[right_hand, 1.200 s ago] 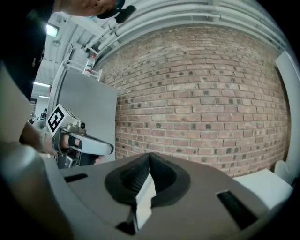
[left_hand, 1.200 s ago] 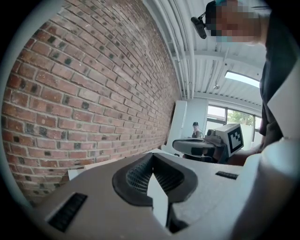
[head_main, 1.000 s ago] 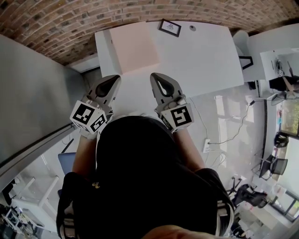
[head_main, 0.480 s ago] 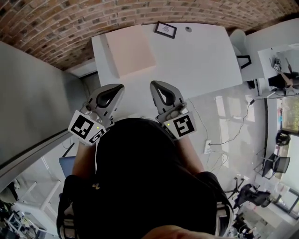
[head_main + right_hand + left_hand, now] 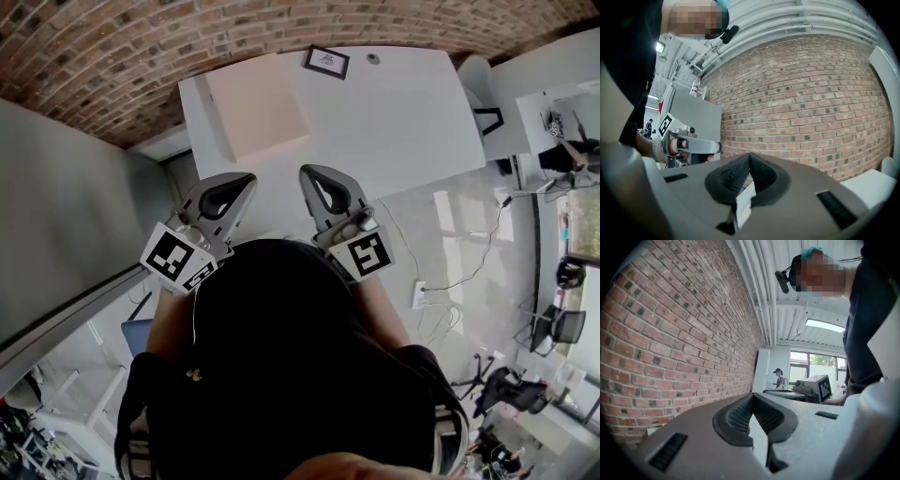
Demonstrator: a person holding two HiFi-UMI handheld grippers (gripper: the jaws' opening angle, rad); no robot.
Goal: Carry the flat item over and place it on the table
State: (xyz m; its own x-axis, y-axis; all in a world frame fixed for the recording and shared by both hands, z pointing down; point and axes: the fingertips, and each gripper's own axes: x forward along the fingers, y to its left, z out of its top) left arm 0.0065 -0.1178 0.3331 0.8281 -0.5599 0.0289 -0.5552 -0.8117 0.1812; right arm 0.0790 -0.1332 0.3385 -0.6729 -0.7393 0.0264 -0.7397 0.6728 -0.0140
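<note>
Board: the pale pink board (image 5: 255, 103) lies flat on the far-left part of the table (image 5: 394, 112), so by the look of it it's already set down.
Left gripper: the left gripper (image 5: 242, 180) points level at the table's near side, jaws together, with no part of the board in them.
Right gripper: the right gripper (image 5: 311, 174) sits alongside, jaws together too. A thin white sliver (image 5: 744, 202) shows in the hollow behind the tips, and I can't tell what it is.
Board to grippers: it's beyond both sets of tips, a little left, well apart from them.
Handling: I judge it thin, stiff and light, but broad enough that a single pinch would let it swing.
Hold: take the near edge, one gripper toward each corner. Flat on a smooth top, that edge may be hard to get under.
Also: a small frame (image 5: 326, 62) stands at the far edge, right of the board.
</note>
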